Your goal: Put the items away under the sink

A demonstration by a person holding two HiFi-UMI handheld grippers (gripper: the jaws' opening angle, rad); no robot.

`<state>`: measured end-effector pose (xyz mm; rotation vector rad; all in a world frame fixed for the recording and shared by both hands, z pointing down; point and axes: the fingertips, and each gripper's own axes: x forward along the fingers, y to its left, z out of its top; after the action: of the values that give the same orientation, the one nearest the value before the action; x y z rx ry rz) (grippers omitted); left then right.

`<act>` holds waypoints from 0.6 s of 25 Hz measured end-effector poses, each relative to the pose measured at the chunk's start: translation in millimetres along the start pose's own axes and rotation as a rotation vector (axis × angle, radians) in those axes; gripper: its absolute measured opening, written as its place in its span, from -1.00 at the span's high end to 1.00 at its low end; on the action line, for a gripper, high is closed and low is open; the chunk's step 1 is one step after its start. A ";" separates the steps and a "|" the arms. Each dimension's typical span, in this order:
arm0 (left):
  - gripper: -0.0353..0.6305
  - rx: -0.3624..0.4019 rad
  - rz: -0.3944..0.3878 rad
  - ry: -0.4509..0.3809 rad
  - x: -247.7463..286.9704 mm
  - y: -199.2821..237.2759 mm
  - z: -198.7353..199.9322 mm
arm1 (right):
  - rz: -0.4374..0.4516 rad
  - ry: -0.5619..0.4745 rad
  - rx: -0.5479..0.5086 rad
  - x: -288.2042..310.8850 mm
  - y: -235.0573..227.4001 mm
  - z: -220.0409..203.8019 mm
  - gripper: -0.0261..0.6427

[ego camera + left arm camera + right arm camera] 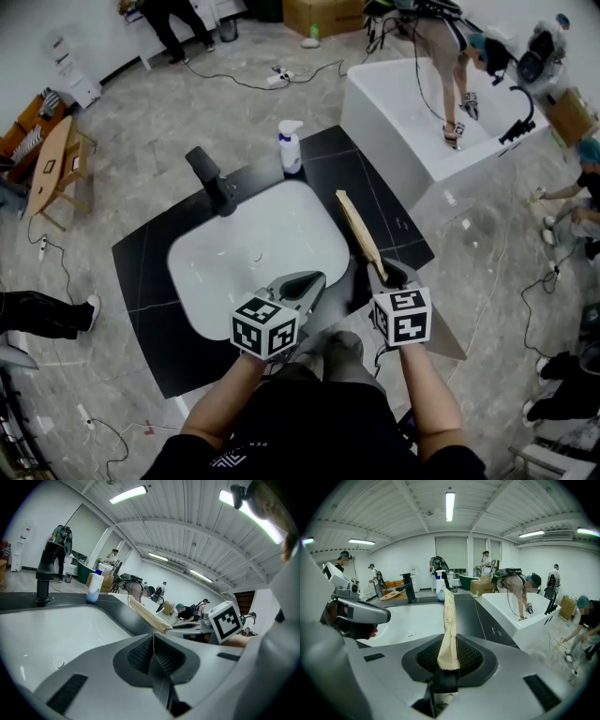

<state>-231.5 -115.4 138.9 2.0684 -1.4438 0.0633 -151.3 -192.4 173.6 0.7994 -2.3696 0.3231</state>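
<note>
White spray bottle (291, 148) stands near black faucet (212, 179).

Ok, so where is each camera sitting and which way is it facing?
Head view: on the person's head, looking steeply down at the sink; both forearms show.
Left gripper view: on the left hand-held gripper, facing across the sink to the faucet; its shut jaws show.
Right gripper view: on the right hand-held gripper, facing the same way; its jaws grip a tan packet.
Shared: faucet and bottle.
</note>
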 end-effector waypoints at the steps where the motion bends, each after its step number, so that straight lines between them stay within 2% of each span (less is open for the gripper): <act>1: 0.85 0.006 -0.004 0.004 -4.1 -2.7 -3.5 | -0.005 -0.002 0.005 -4.4 3.3 -3.5 0.68; 15: 0.85 0.056 -0.061 0.053 -50.2 -32.3 -49.2 | -0.058 -0.019 0.059 -57.9 47.5 -50.1 0.68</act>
<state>-209.4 -41.7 145.9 2.1382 -1.3610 0.1342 -120.2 -107.8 175.4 0.9005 -2.3589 0.3636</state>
